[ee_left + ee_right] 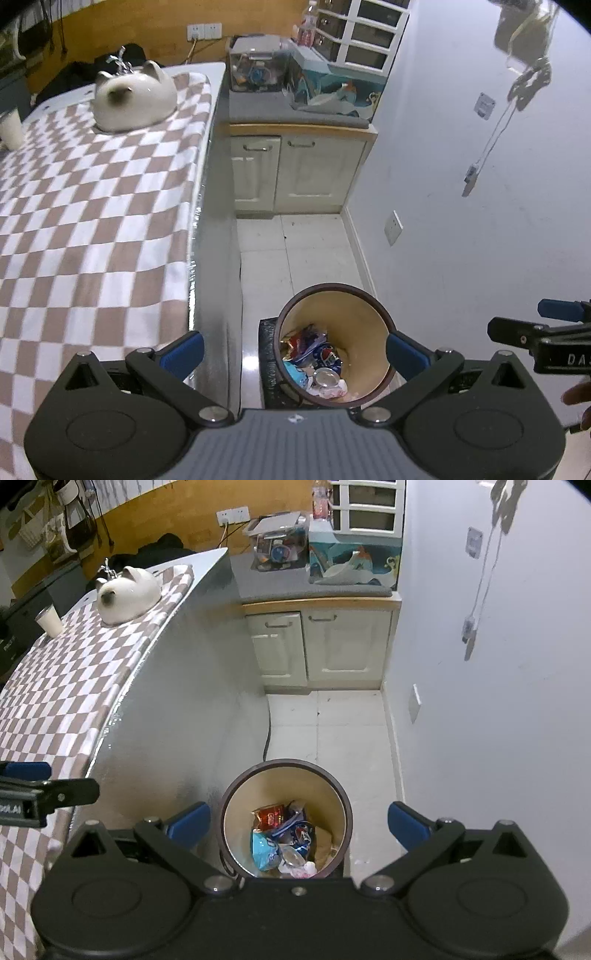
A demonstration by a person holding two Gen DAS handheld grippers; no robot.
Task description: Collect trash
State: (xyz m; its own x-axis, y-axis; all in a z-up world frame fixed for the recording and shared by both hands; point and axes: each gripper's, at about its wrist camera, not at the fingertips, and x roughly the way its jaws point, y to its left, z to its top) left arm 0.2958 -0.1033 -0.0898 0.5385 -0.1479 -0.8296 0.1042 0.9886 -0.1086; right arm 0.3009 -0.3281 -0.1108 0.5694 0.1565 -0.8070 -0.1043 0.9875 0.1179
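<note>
We held the left tool (295, 354) and right tool (299, 825) open and empty above the bin (286, 818); the trash (284, 843) lay inside, directly below both.

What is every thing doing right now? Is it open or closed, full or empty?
Left tool: open, holding nothing.
Right tool: open, holding nothing.
Trash bin: upright on the floor, no lid, wrappers and a crushed can at the bottom.
Cabinet doors: right one closed, left one looks slightly ajar.
Cat figure: sitting on the checkered cloth.
White cup: upright; contents hidden.
</note>
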